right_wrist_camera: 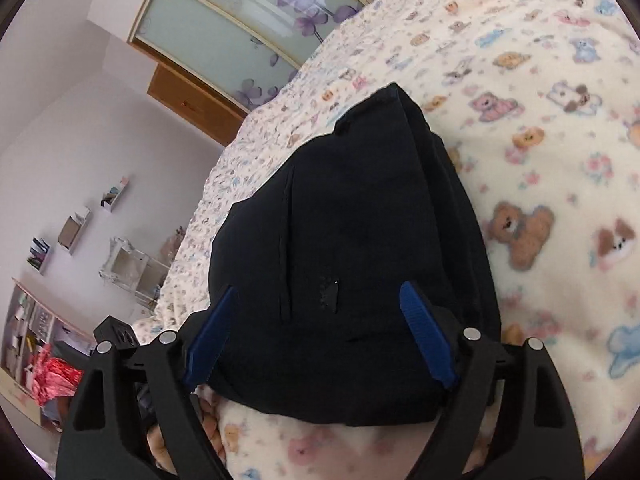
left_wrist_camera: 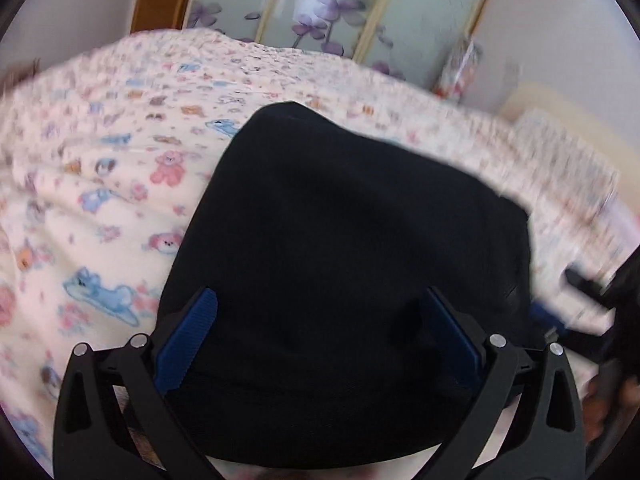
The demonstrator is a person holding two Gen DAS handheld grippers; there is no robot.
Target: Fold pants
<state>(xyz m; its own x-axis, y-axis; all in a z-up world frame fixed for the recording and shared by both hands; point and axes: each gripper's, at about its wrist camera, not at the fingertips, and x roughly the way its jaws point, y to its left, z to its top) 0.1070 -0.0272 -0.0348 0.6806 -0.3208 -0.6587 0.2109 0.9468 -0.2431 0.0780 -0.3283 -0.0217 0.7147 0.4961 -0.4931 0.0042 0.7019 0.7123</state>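
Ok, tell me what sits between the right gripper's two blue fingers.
Only the black pants: in the right wrist view the folded fabric fills the gap between the right gripper's open fingers, lying on the teddy-print blanket.

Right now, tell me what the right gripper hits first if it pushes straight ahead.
The black pants. The right gripper is open, fingers either side of the bundle lying on the blanket. Depth is unclear, so contact may be near or already made.
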